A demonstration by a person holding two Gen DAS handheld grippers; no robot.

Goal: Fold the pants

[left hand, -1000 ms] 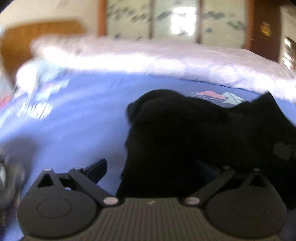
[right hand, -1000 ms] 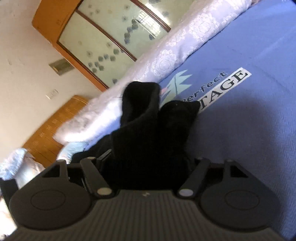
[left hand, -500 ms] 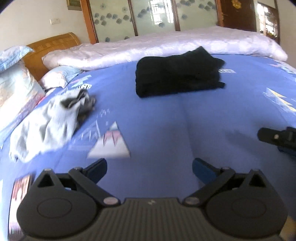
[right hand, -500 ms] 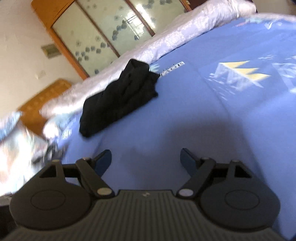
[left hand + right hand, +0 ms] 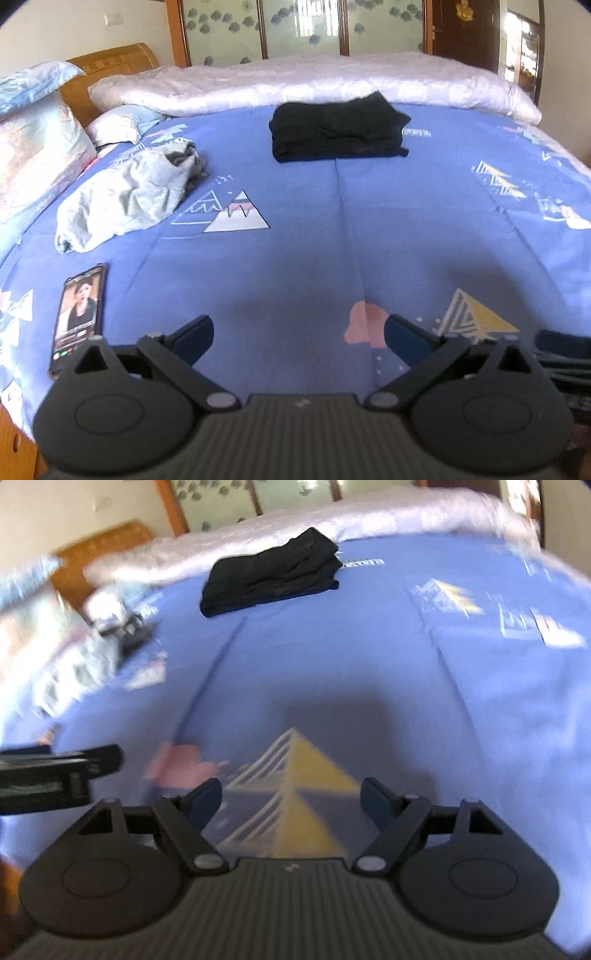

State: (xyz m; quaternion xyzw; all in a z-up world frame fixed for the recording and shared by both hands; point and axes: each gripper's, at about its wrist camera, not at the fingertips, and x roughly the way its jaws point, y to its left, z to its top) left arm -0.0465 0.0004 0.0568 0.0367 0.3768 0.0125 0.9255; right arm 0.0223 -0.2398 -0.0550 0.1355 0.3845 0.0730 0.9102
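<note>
Both claws, left (image 5: 298, 334) and right (image 5: 291, 799), gape empty, the right's jaws having just widened. Folded black pants (image 5: 338, 127) lie far ahead; next, the crumpled grey garment (image 5: 127, 197), ahead-left, probably.

One folded pair of black pants (image 5: 338, 133), upper centre. One crumpled grey garment (image 5: 125, 195), left of centre. One smartphone (image 5: 77, 314) with a lit screen, lower left. Two pillows (image 5: 37, 140) at the left edge. One white quilt (image 5: 314, 83) along the top. Two grippers, left (image 5: 297, 336) and right (image 5: 291, 799), at the bottom.
</note>
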